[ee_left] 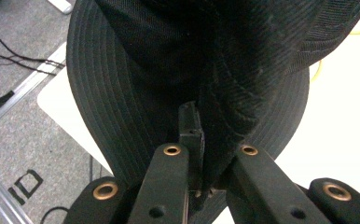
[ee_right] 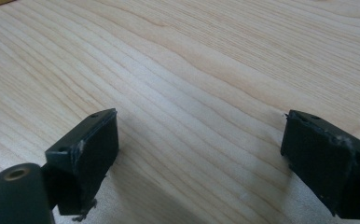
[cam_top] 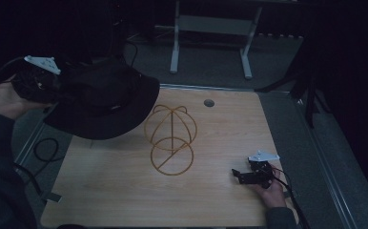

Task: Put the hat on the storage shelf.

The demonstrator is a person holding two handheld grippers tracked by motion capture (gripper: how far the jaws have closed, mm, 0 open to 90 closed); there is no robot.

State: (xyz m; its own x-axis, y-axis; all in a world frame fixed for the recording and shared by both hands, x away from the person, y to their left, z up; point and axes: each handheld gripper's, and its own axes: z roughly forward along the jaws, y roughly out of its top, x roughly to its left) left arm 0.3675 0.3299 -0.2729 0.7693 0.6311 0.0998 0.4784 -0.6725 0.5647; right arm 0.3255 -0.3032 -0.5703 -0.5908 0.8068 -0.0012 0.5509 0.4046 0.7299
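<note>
A light wooden counter (cam_top: 125, 191) is seen from above in a dim room. A black wide-brimmed hat (cam_top: 103, 98) is held in the air over the counter's far left corner, its brim overhanging the left edge. The hat's fabric is pinched between the closed jaws of the left hand-held gripper (ee_left: 201, 140), which grasps a fold of it. Near the middle of the counter stands a golden wire hat stand (cam_top: 171, 138), made of 1 round base ring and a domed frame of curved wires above it; nothing rests on it. The right hand-held gripper (cam_top: 244, 175) lies low near the counter's near right corner, released, its 2 jaws spread wide over bare wood. The step in hand appears to be carrying the hat toward the stand. The next move would likely call for the crown to be centred over the dome and lowered.
</note>
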